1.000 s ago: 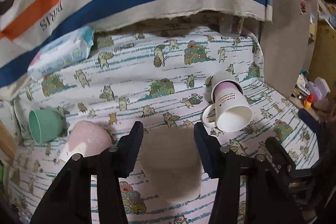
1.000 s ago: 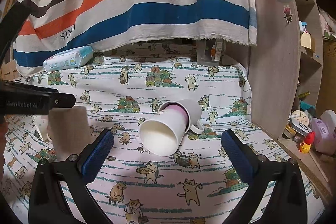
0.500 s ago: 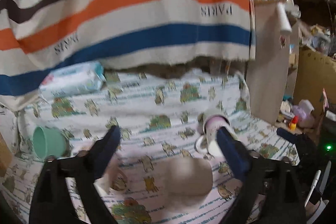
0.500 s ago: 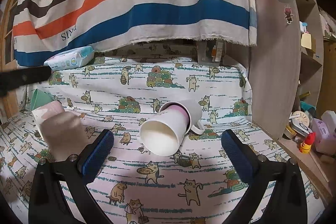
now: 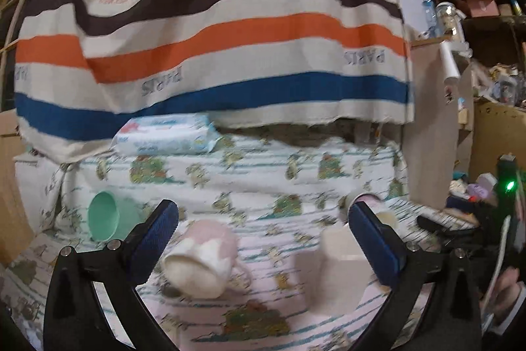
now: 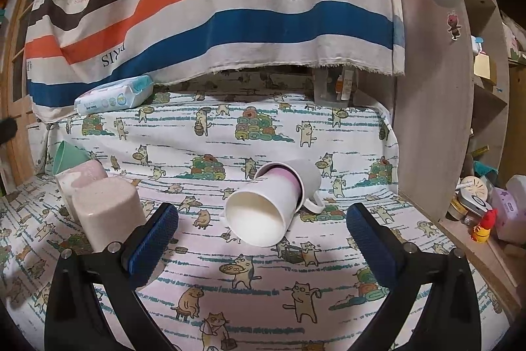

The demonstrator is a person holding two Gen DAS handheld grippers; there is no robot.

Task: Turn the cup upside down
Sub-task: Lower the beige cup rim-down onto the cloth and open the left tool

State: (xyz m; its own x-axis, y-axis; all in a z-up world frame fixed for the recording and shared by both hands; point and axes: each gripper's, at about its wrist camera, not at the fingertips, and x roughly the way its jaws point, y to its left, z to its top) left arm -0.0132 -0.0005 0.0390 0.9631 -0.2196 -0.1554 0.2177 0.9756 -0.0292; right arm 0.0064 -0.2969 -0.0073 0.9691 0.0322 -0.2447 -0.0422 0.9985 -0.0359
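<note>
A beige cup (image 6: 107, 213) stands upside down on the cat-print cloth at the left; it also shows in the left wrist view (image 5: 338, 272). A pink-and-white mug (image 5: 203, 255) lies on its side, seen too in the right wrist view (image 6: 82, 175). A white mug with a paper cup inside (image 6: 273, 203) lies on its side in the middle. My left gripper (image 5: 263, 239) is open and empty, back from the cups. My right gripper (image 6: 263, 239) is open and empty, in front of the white mug.
A green cup (image 5: 105, 214) lies on its side at the left. A wipes pack (image 6: 113, 94) lies at the back under a striped hanging cloth (image 6: 230, 5). A wooden shelf side (image 6: 434, 104) stands at the right, with clutter (image 6: 486, 213) beyond it.
My left gripper opened, let go of the beige cup standing upside down, and pulled back and up. My right gripper has hardly moved.
</note>
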